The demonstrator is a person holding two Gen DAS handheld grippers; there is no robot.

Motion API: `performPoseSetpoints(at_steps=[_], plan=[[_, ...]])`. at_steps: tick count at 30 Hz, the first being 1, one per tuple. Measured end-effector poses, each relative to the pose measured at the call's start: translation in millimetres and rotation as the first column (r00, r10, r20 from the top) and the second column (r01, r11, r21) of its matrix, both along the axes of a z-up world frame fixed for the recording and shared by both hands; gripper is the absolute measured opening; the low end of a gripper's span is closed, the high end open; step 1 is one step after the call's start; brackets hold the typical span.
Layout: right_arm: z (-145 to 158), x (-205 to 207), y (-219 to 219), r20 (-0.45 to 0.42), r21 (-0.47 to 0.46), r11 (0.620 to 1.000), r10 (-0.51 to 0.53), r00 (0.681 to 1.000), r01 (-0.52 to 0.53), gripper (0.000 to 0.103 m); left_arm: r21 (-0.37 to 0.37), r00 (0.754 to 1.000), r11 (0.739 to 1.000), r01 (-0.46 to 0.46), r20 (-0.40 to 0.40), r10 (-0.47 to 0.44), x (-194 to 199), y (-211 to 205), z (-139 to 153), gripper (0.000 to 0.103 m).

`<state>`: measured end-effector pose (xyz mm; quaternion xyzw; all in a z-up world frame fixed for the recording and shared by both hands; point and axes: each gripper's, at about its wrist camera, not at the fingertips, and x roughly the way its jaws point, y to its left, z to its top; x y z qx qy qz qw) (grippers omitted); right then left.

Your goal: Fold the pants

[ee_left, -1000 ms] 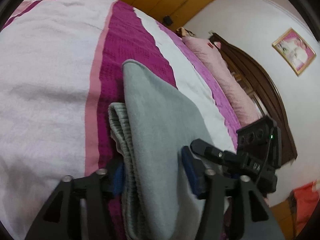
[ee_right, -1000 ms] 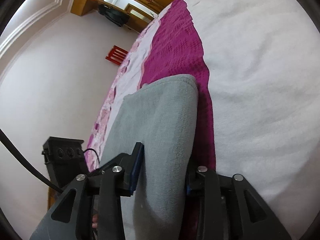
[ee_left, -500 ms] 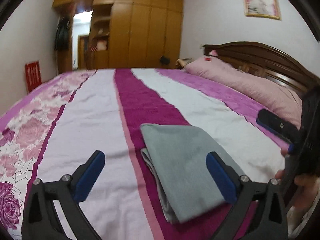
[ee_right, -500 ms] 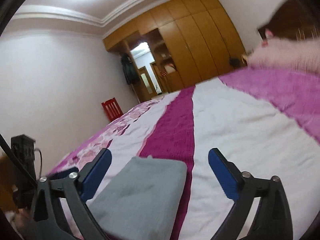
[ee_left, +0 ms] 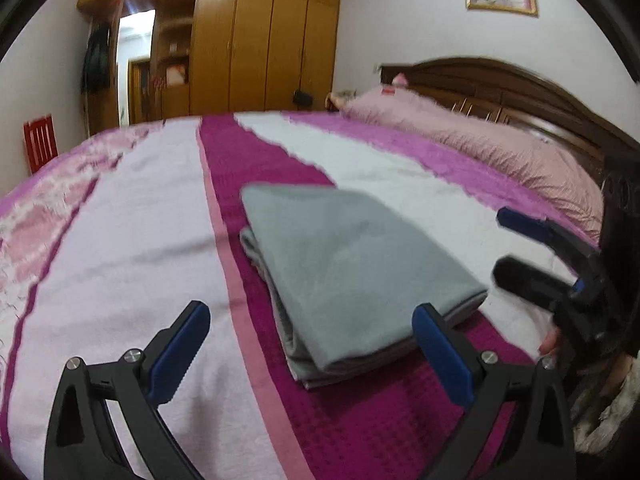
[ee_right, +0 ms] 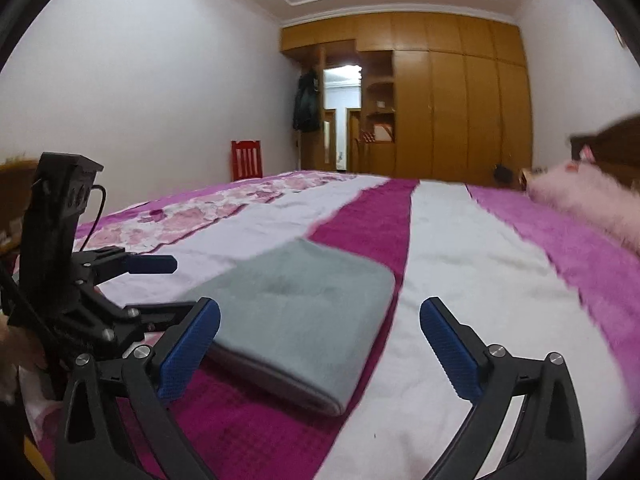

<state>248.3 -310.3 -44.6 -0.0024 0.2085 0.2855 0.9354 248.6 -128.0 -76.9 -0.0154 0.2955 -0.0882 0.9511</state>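
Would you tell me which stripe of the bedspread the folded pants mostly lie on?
The dark magenta stripe. The grey pants sit along it, their right edge spilling onto the white stripe; the pale stripe to their left stays bare.

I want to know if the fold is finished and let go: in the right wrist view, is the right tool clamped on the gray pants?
No. The right tool stands wide open, and the folded gray pants lie free on the bed.

Left wrist view: pants (ee_left: pixel 352 280) near corner hidden behind right pad; right gripper (ee_left: pixel 520 248) body cut off at frame edge. Holding hand (ee_right: pixel 16 344) mostly cropped left of jaws.
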Motion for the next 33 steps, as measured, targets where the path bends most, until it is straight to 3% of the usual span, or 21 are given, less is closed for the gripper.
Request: performPoseSetpoints(at_steps=[7, 33], plan=[[-4.2, -0.3, 10.1, -0.030, -0.019, 0.997, 0.078, 0.996, -0.079, 0.103, 0.036, 0.999, 0.999, 0.028, 0.024, -0.029, -4.3, -10.0, -0.7, 0.103], [-10.6, 9.3, 16.0, -0.088, -0.020, 0.996, 0.079, 0.993, -0.081, 0.103, 0.000, 0.999, 0.999, 0.036, 0.010, -0.036, -2.3, -4.5, 0.1, 0.103]])
